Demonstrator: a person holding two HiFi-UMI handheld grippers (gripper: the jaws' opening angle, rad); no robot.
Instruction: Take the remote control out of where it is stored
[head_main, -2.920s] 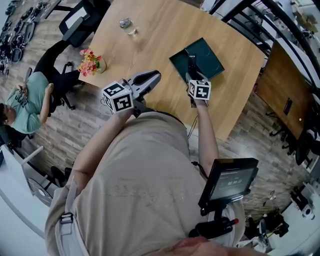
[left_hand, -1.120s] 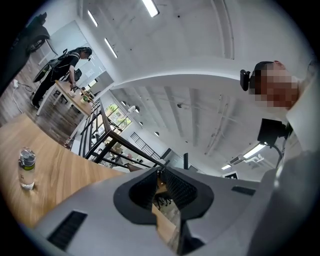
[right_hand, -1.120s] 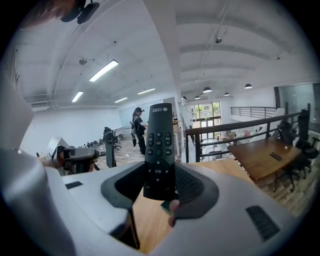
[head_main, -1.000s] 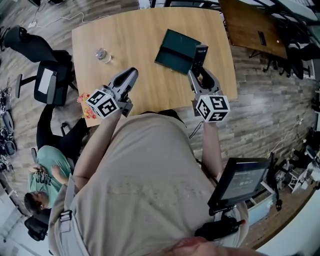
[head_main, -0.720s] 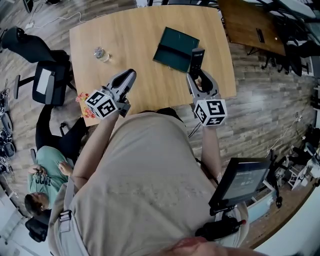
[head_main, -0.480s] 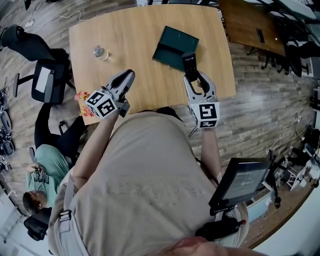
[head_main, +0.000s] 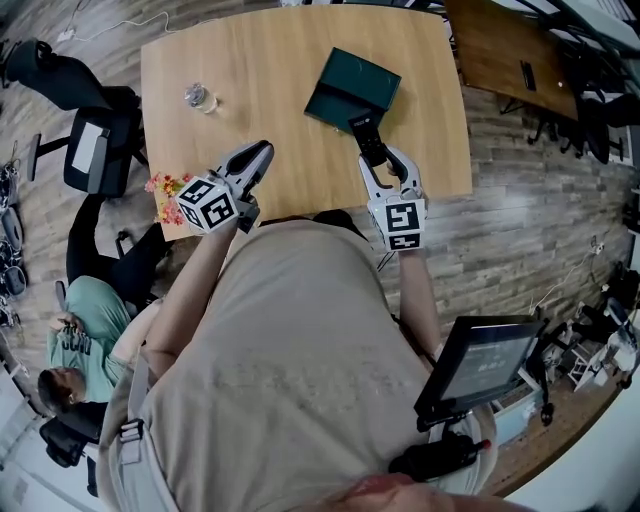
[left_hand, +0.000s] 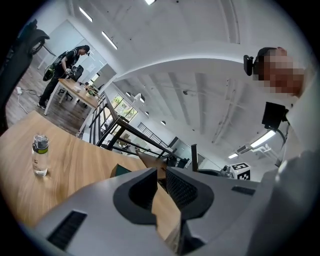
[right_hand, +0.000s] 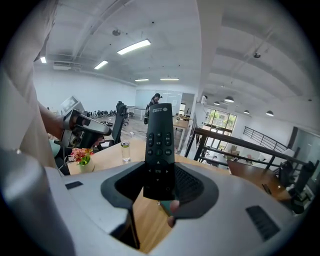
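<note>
Jutting forward, the remote control is clamped between the right gripper fingers above the worktop, toward its near edge, close to a dark green case; left gripper fingers are pressed together, empty

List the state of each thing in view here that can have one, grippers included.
remote control: clamped in the right gripper, lifted clear of the green case, buttons facing that gripper's camera.
right gripper: shut on the remote control.
left gripper: jaws together, nothing between them.
green case: lying flat on the table, no remote in it.
water bottle: upright, capped.
flower pot: upright on the table.
</note>
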